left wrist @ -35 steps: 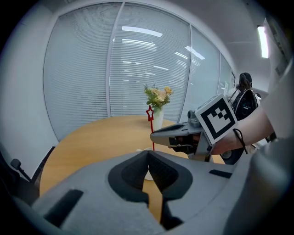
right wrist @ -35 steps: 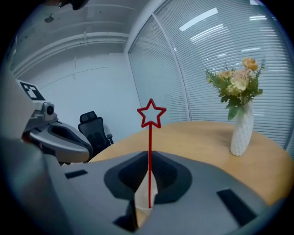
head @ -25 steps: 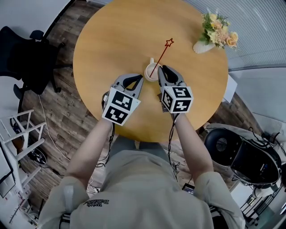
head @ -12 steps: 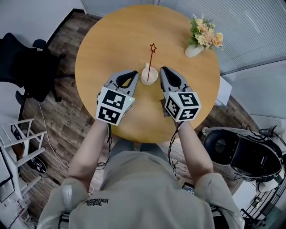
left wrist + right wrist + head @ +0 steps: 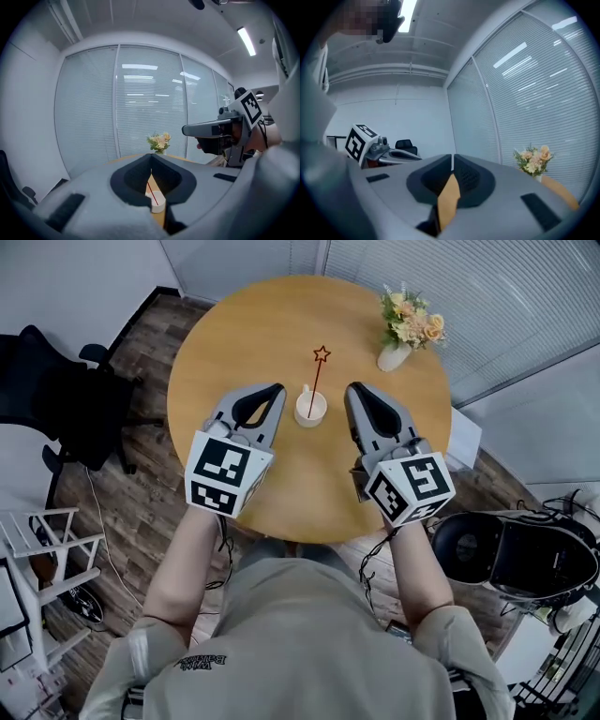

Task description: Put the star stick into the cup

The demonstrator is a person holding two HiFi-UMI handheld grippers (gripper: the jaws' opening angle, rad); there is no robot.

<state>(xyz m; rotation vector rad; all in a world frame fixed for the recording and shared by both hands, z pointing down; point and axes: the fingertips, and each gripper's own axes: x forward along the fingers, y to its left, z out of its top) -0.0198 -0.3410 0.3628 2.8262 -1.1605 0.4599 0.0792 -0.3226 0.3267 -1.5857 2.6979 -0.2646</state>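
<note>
The thin red star-topped stick (image 5: 316,385) stands in the small white cup (image 5: 310,410) on the round wooden tabletop (image 5: 244,334). Its long axis is near upright, with the star leaning away from the person. The cup lies between the left gripper (image 5: 277,390) and right gripper (image 5: 354,388), slightly nearer the left; both jaws are pressed together on nothing, so the placing looks done.

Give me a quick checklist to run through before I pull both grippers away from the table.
1. Stick in cup: ok, it leans inside with the star up.
2. Cup upright on table: ok.
3. Left gripper empty: ok, jaws together, nothing held.
4. Right gripper empty: ok, jaws together, nothing held.
5. Grippers off the cup: ok, one on each side, with a gap in the head view.
6. Flowers out of the way: ok, at the table's far edge.
</note>
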